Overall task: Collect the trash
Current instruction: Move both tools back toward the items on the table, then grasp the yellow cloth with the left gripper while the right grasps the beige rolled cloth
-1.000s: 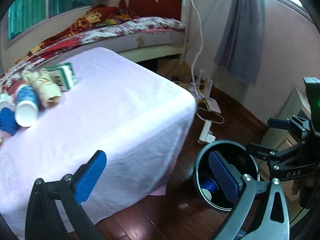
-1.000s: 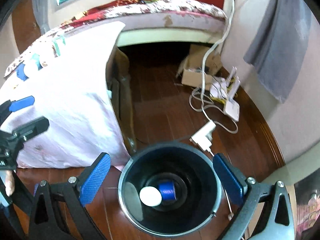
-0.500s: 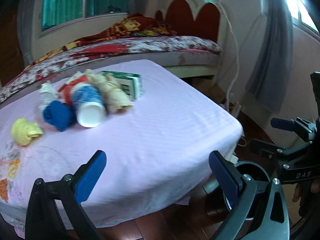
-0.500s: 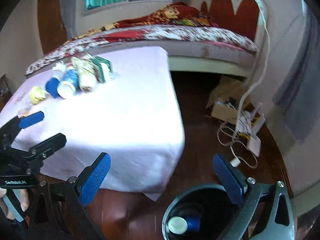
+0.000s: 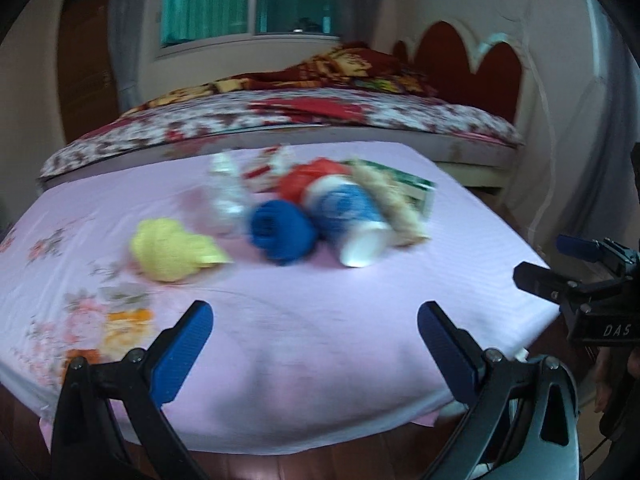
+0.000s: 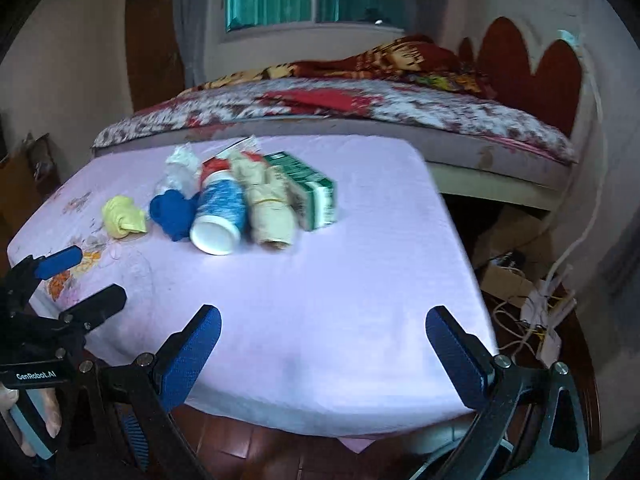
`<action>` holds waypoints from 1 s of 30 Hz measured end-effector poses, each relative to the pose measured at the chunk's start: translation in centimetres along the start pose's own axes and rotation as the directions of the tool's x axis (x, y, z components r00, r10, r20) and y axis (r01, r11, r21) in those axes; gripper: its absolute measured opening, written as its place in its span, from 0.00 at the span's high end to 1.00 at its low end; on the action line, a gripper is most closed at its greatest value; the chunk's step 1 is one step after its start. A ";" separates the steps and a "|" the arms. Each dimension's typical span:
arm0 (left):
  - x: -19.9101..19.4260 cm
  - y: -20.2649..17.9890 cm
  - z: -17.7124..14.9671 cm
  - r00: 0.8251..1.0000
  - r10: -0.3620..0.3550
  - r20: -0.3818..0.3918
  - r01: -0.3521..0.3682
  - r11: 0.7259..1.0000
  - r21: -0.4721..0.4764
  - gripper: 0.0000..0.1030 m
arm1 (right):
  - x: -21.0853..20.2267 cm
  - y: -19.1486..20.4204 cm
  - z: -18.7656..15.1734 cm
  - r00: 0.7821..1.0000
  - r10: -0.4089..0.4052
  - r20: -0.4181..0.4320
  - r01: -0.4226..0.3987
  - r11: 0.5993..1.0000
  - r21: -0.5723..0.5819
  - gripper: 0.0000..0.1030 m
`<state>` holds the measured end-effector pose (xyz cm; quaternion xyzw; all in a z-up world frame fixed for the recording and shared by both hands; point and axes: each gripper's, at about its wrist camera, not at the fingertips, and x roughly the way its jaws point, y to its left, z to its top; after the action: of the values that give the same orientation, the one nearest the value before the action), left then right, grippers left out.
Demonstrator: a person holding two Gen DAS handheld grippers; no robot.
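A heap of trash lies on the pink-covered table (image 6: 320,304): a yellow crumpled wad (image 6: 122,216), a blue wad (image 6: 172,210), a blue-and-white paper cup (image 6: 220,216) on its side, a beige roll (image 6: 268,204), a green carton (image 6: 312,190) and clear plastic (image 6: 180,168). The left wrist view shows the same heap blurred, with the yellow wad (image 5: 172,250), the blue wad (image 5: 282,232) and the cup (image 5: 350,220). My left gripper (image 5: 316,344) and right gripper (image 6: 324,348) both stand open over the table's near edge, with nothing between their fingers. The rim of the dark bin (image 6: 508,452) peeks out at the bottom right.
A bed (image 6: 360,112) with a patterned cover and red headboard stands behind the table. Cables, a power strip (image 6: 540,312) and cardboard boxes (image 6: 504,240) lie on the wooden floor to the right. A hand (image 6: 24,412) holds the left gripper's handle.
Both grippers have swung up and left from above the bin to face the table. The trash heap now sits in the middle of both views. The bin has dropped to the bottom right edge.
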<state>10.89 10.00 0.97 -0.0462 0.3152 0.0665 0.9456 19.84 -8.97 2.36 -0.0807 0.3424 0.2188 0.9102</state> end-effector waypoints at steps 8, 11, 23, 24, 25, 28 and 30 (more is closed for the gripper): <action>1.2 7.2 0.5 0.994 0.107 -0.020 -0.109 0.991 -0.073 0.02 | 3.7 4.4 2.8 0.998 0.053 0.016 -0.053 0.998 -0.028 0.00; 2.3 9.0 0.4 0.991 0.131 -0.040 -0.134 0.988 -0.082 0.04 | 5.4 5.8 3.5 0.997 0.077 -0.002 -0.077 0.997 -0.032 0.11; 5.7 11.6 2.0 0.991 0.116 -0.068 -0.123 0.986 -0.112 0.08 | 10.7 2.2 5.0 0.998 -0.010 -0.059 0.017 0.994 0.107 0.33; 6.2 11.7 2.1 0.991 0.112 -0.076 -0.120 0.986 -0.116 0.09 | 11.2 2.0 5.1 0.998 -0.007 -0.069 0.014 0.994 0.107 0.35; 6.7 11.7 2.2 0.991 0.109 -0.083 -0.119 0.986 -0.119 0.09 | 11.9 1.9 5.1 0.997 0.003 -0.080 0.006 0.994 0.109 0.36; 8.0 11.9 2.6 0.988 0.110 -0.107 -0.123 0.985 -0.123 0.09 | 13.5 1.7 5.1 0.994 0.025 -0.107 -0.013 0.994 0.113 0.40; 8.8 12.1 2.7 0.987 0.103 -0.122 -0.119 0.984 -0.130 0.09 | 14.2 1.7 5.0 0.992 0.052 -0.115 -0.039 0.992 0.119 0.44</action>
<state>17.58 23.10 -2.69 -0.0972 0.3660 0.1379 0.9152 31.53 -1.13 -3.26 -0.0323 0.4095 0.2139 0.8863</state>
